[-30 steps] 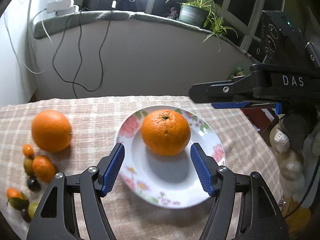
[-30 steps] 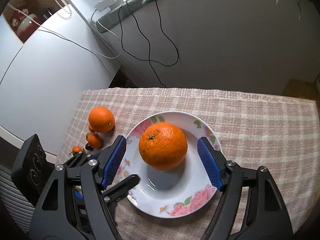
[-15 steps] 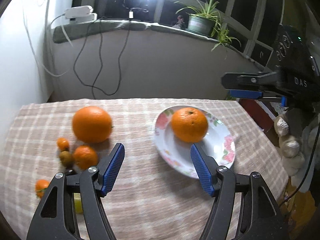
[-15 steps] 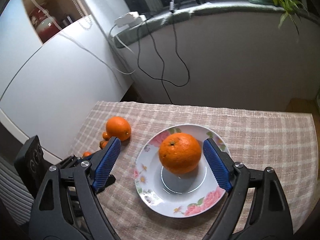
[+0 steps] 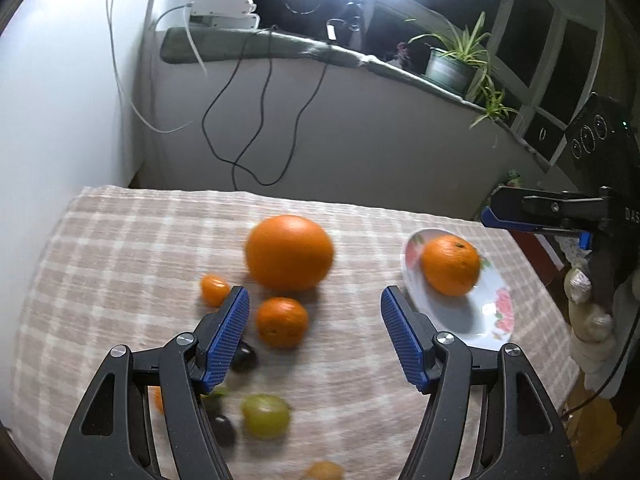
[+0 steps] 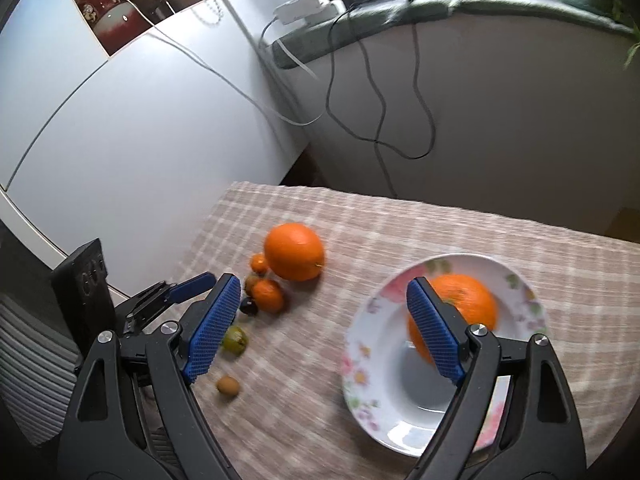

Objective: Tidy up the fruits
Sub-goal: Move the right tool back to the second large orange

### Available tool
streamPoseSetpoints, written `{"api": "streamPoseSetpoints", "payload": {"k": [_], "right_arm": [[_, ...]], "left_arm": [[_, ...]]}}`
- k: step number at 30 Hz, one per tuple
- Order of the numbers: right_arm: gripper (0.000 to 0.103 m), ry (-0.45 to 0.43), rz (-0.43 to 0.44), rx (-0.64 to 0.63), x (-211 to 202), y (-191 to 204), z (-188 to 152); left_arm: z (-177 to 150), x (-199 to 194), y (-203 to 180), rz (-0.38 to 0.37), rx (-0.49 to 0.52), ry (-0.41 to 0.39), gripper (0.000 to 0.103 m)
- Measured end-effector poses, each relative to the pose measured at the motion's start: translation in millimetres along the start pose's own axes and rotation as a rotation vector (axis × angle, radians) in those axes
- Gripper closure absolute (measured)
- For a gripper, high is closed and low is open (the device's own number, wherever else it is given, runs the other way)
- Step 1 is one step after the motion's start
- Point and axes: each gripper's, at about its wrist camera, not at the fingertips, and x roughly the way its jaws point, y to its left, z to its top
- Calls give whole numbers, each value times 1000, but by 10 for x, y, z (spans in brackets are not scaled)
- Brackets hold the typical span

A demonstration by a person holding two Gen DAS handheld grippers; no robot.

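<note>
A large orange rests in a white flowered plate at the right. It shows again as the plated orange in the plate, behind my right fingertip. A second large orange lies on the checked cloth. Around it sit a mandarin, a kumquat, a dark fruit and a green fruit. My left gripper hovers open over this cluster, holding nothing. Between the plate and the loose orange, my right gripper is open and empty.
The checked cloth covers a small table. A white cabinet stands at its left and a wall with hanging cables behind it. A potted plant sits on the sill. A small brown fruit lies near the front edge.
My left gripper has swung left from the plate to the loose fruit. The right gripper's jaws widened and slid left off the plated orange, which stays on the plate.
</note>
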Motion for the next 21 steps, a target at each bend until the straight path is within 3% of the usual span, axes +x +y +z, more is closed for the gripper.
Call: {"api": "streamPoseSetpoints", "payload": {"k": [21], "right_arm": [[15, 149, 45, 55, 937, 188, 248]], "left_arm": [[221, 405, 315, -37, 11, 60, 31]]}}
